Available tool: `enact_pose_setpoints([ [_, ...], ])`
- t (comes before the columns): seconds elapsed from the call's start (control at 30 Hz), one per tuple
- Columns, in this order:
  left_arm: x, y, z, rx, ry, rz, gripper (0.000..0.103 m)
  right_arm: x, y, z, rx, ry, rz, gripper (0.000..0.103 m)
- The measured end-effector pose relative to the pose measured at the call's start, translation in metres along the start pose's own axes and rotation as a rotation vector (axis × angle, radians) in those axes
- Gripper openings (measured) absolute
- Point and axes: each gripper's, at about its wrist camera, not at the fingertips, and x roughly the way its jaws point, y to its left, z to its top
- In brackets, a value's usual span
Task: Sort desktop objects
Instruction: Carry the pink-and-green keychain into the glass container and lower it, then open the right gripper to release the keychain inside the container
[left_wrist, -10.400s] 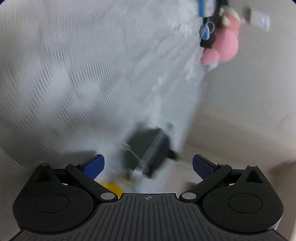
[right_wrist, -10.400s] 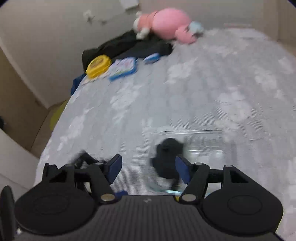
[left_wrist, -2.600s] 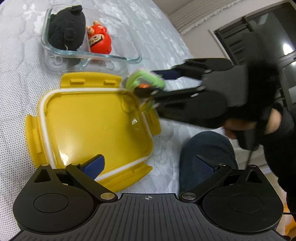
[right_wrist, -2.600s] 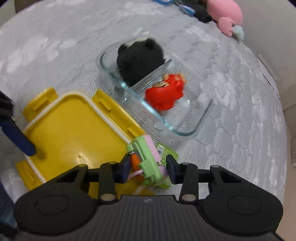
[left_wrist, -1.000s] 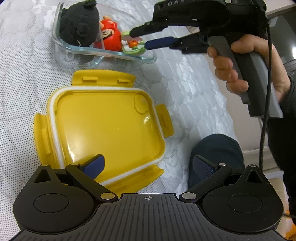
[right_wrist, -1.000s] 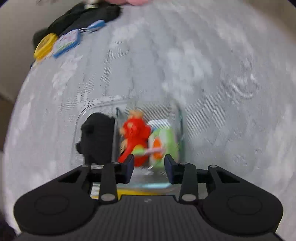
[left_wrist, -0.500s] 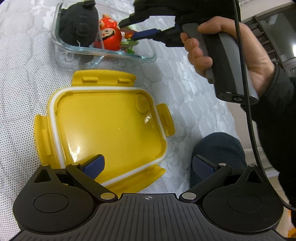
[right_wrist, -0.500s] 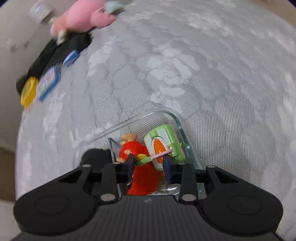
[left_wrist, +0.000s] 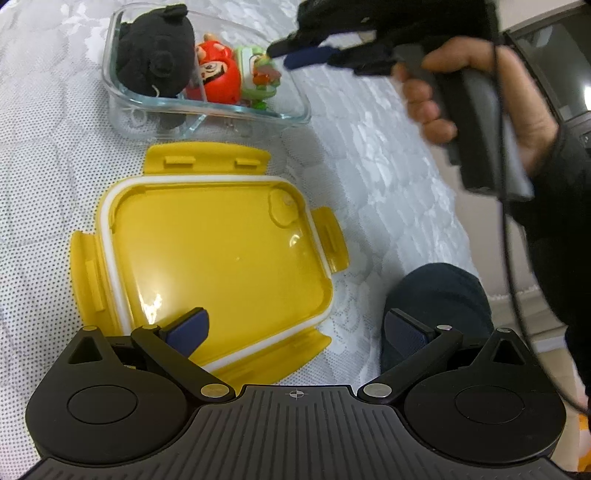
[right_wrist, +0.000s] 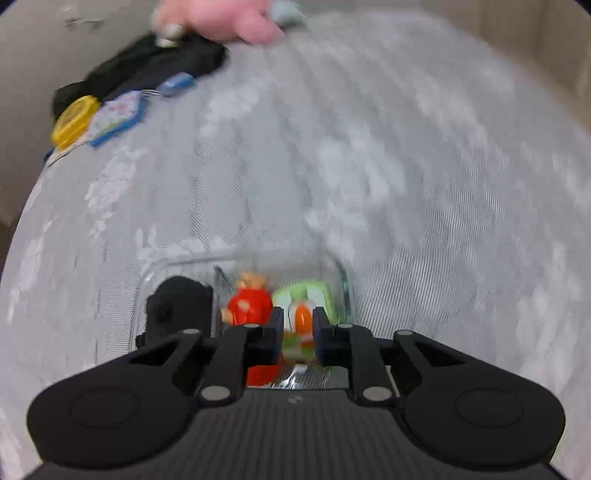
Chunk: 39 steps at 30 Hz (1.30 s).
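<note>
A clear glass container (left_wrist: 295, 110) sits on the grey mattress and holds a black plush (left_wrist: 155, 55), a red figure (left_wrist: 216, 79) and a green toy (left_wrist: 258, 74). It also shows in the right wrist view (right_wrist: 340, 273), with the black plush (right_wrist: 177, 306), red figure (right_wrist: 249, 306) and green toy (right_wrist: 306, 295). My right gripper (right_wrist: 298, 332) hovers just above the green toy, its jaws a narrow gap apart, holding nothing; it also shows in the left wrist view (left_wrist: 291, 55). My left gripper (left_wrist: 295, 328) is open and empty over the near edge of the yellow lid (left_wrist: 221, 251).
A pink plush (right_wrist: 221, 18), black cloth (right_wrist: 155, 62), a yellow disc (right_wrist: 74, 118) and a blue-edged card (right_wrist: 118, 118) lie at the far side of the mattress. My knee (left_wrist: 436, 306) is at the mattress edge on the right.
My right gripper has let go of the green toy, which now lies in the glass container beside the red figure, and it has drawn back a little. The left gripper has barely moved.
</note>
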Motion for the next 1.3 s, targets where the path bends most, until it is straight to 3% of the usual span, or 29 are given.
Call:
enact_pose_setpoints([
  [0.07, 0.000, 0.001, 0.000, -0.004, -0.001, 0.002, 0.103, 0.012, -0.001, -0.005, 0.016, 0.011, -0.012, 0.019],
  [0.27, 0.001, -0.003, 0.001, 0.012, 0.004, 0.011, 0.103, 0.013, 0.016, -0.016, -0.145, -0.021, -0.070, 0.020],
  [0.33, 0.001, -0.002, 0.001, 0.012, 0.005, 0.011, 0.103, 0.021, 0.016, -0.015, -0.162, -0.014, -0.094, 0.033],
  [0.43, 0.001, 0.000, 0.001, 0.002, 0.006, 0.014, 0.103, 0.026, 0.010, -0.011, -0.109, -0.017, -0.071, 0.032],
  [0.53, 0.001, 0.001, 0.001, -0.003, 0.003, 0.023, 0.103, 0.020, 0.006, -0.008, -0.086, -0.019, -0.049, 0.021],
  [0.7, 0.002, 0.001, 0.001, 0.006, 0.004, 0.020, 0.103, -0.005, 0.001, 0.001, -0.031, -0.098, 0.032, 0.021],
  [0.9, 0.001, 0.004, 0.001, -0.011, -0.004, 0.028, 0.103, 0.023, 0.011, -0.006, -0.087, -0.021, 0.008, 0.021],
  [1.2, 0.001, 0.003, 0.002, -0.010, -0.003, 0.028, 0.103, 0.028, 0.033, -0.011, -0.241, -0.061, -0.075, 0.018],
  [1.3, 0.000, 0.004, 0.002, -0.017, -0.013, 0.028, 0.103, 0.016, 0.031, -0.005, -0.208, -0.108, -0.037, 0.020],
])
